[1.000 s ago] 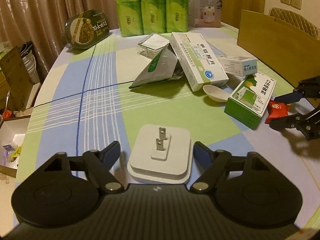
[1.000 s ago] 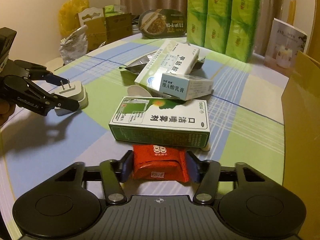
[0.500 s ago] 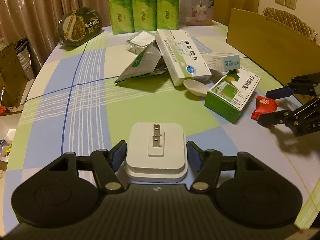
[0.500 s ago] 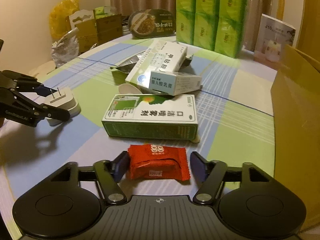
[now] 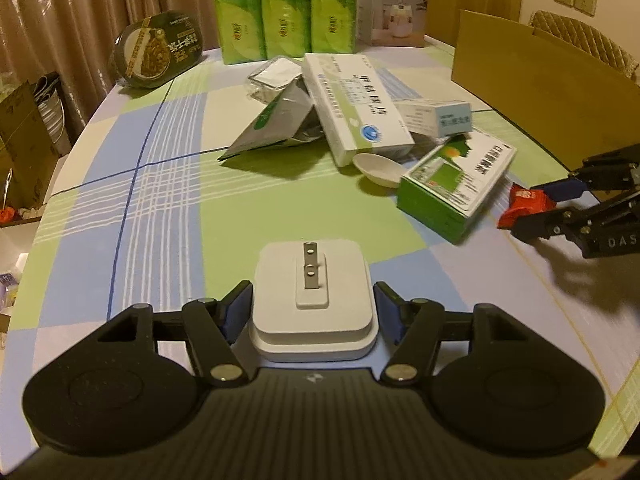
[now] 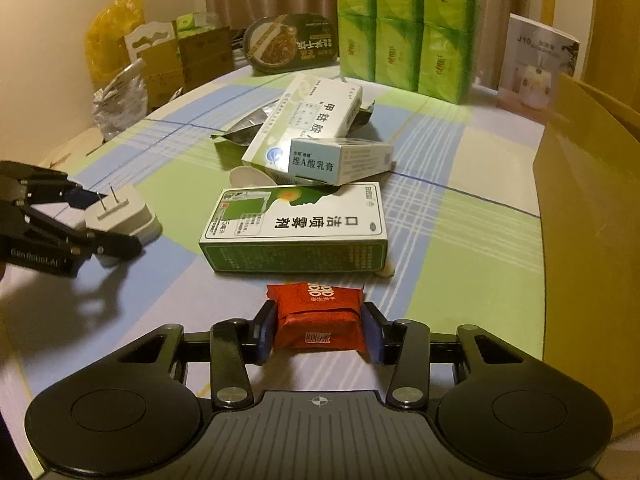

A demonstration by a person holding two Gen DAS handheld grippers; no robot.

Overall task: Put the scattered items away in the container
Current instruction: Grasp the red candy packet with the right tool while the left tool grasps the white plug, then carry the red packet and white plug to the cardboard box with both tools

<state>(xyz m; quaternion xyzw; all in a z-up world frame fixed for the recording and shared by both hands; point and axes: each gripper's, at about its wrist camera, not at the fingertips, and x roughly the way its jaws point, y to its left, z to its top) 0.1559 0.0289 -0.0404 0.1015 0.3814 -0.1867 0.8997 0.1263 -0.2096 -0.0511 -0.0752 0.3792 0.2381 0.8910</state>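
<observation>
A white plug adapter (image 5: 314,300) lies prongs-up on the checked tablecloth, and my left gripper (image 5: 314,304) is shut on its two sides. The right wrist view shows the same adapter (image 6: 124,216) inside the left gripper (image 6: 108,224). My right gripper (image 6: 318,324) is shut on a red snack packet (image 6: 318,316) lying just before a green and white box (image 6: 296,226). From the left wrist, the packet (image 5: 528,204) sits between the right gripper's (image 5: 548,208) fingers. A tall cardboard box (image 6: 592,220) stands at the right edge.
A pile sits mid-table: a long white medicine box (image 5: 356,108), a small blue-white box (image 6: 340,160), a silver pouch (image 5: 280,124), a white spoon (image 5: 380,168). Green tissue packs (image 5: 280,4), a dark bowl meal (image 5: 160,48) and a white carton (image 5: 394,4) line the far edge.
The left fingers closed in from wide open onto the adapter's sides. The right fingers, apart from the red packet half a second ago, now press on it.
</observation>
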